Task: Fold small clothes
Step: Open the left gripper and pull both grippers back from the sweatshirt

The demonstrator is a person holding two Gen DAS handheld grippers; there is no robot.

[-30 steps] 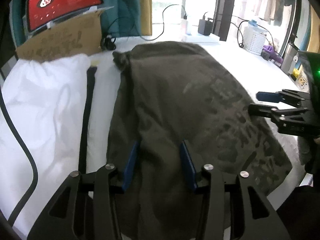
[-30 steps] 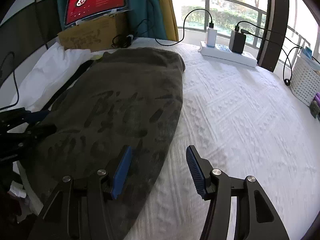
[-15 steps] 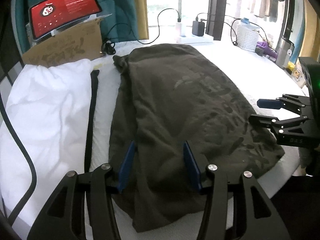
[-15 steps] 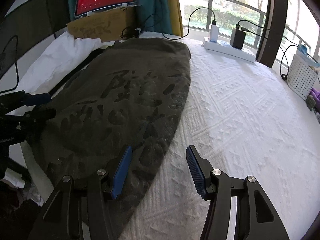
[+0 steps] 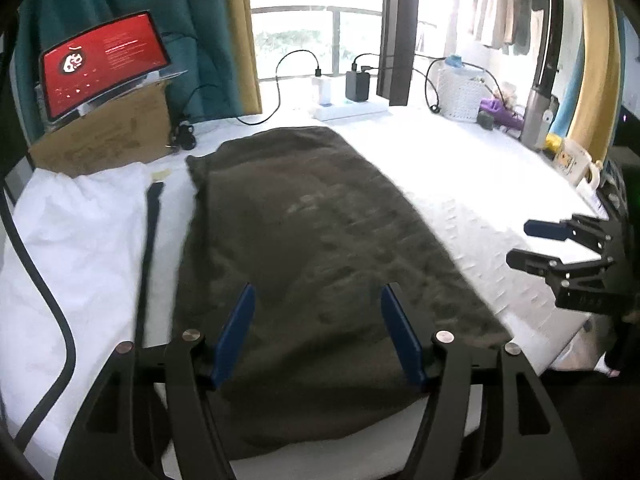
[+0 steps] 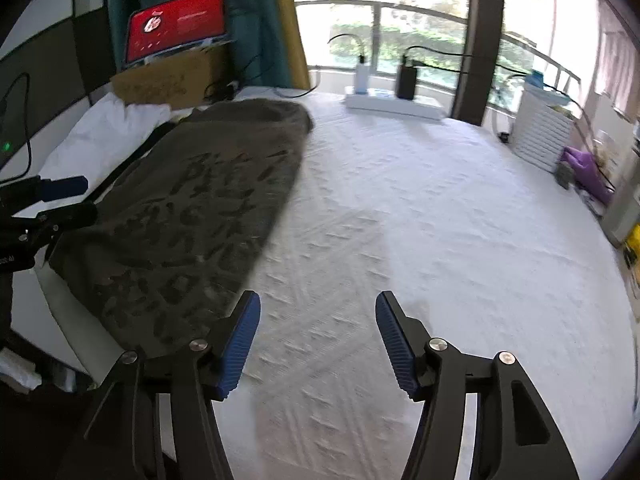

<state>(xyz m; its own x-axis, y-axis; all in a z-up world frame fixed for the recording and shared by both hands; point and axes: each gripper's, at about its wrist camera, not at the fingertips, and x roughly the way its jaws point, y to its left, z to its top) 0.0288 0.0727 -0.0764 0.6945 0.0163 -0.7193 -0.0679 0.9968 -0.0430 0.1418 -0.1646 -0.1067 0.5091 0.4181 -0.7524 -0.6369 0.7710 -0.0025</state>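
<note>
- Dark olive garment (image 5: 312,240) lies flat on the white bedspread (image 6: 420,220), already narrowed to a long strip. Long axis runs from the near bed edge away toward the power strip (image 5: 352,109) by the window; near end drapes just over the mattress edge.
- Left gripper (image 5: 318,334): jaws apart, have just been opening. The cloth shows between the blue pads but below them; pads aren't pressing on it, nothing gripped.
- Right gripper (image 6: 316,340): jaws apart, opened slightly wider just now, nothing between them but bare bedspread. The garment's right edge sits just to the left of its left pad.
- Key relation: left gripper is lined up over the strip's near end, roughly on its centreline; right gripper is off the cloth, beside its right long edge. Left is the nearer one.
- Judgement: next fold is probably end-to-end along the long axis. That needs both near corners pinched, so right has to shift left onto the cloth and left has to shift toward the left corner.
- Motion blur in both views; can't tell how many layers are at the near hem, so a pinch may catch only the top one.
- White cloth (image 5: 76,240) and a black strap (image 5: 150,240) lie just left of the garment; keep the left jaw clear of them.
</note>
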